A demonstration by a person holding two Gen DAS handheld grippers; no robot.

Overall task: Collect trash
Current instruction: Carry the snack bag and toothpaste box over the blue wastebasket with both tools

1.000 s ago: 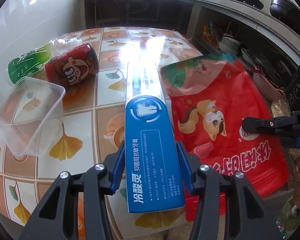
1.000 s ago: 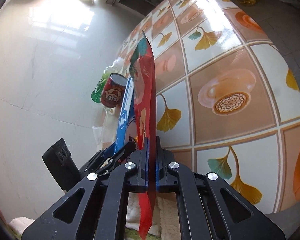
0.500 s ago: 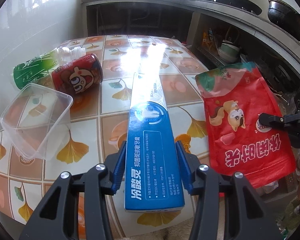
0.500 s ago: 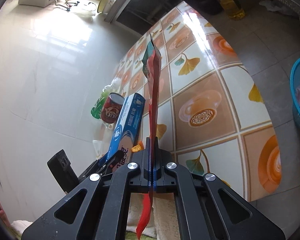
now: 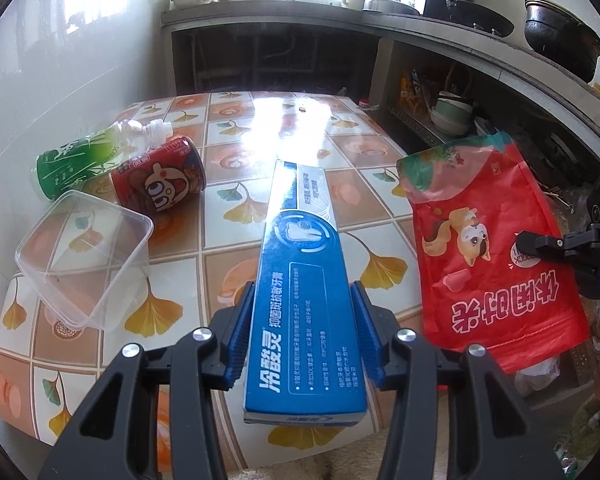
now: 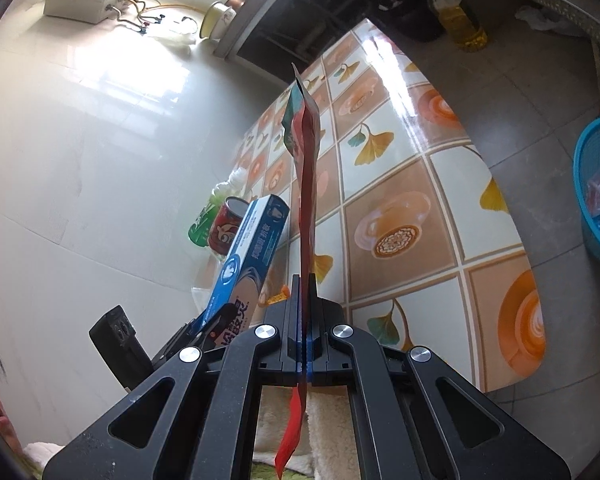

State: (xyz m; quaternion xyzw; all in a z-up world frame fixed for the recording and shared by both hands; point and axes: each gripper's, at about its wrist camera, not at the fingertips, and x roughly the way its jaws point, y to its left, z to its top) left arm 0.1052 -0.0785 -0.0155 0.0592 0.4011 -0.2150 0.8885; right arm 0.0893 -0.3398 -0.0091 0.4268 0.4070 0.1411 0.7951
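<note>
My left gripper [image 5: 302, 320] is shut on a long blue toothpaste box [image 5: 306, 280] and holds it above the tiled table [image 5: 228, 188]. My right gripper [image 6: 304, 312] is shut on a red snack bag [image 6: 306, 184], seen edge-on and held upright above the table; the bag's face shows in the left wrist view [image 5: 488, 240]. The blue box also shows in the right wrist view [image 6: 252, 248]. On the table's left lie a red can [image 5: 158, 180], a green bottle [image 5: 88, 156] and a clear plastic container [image 5: 84, 264].
A blue basket [image 6: 598, 192] with trash stands on the floor right of the table. A wall [image 5: 60, 60] borders the table's left side. Kitchen shelves with pots and bowls [image 5: 452, 112] stand behind and to the right.
Both grippers have risen and pulled back from the table with their loads. The red bag has moved right, away from the blue box.
</note>
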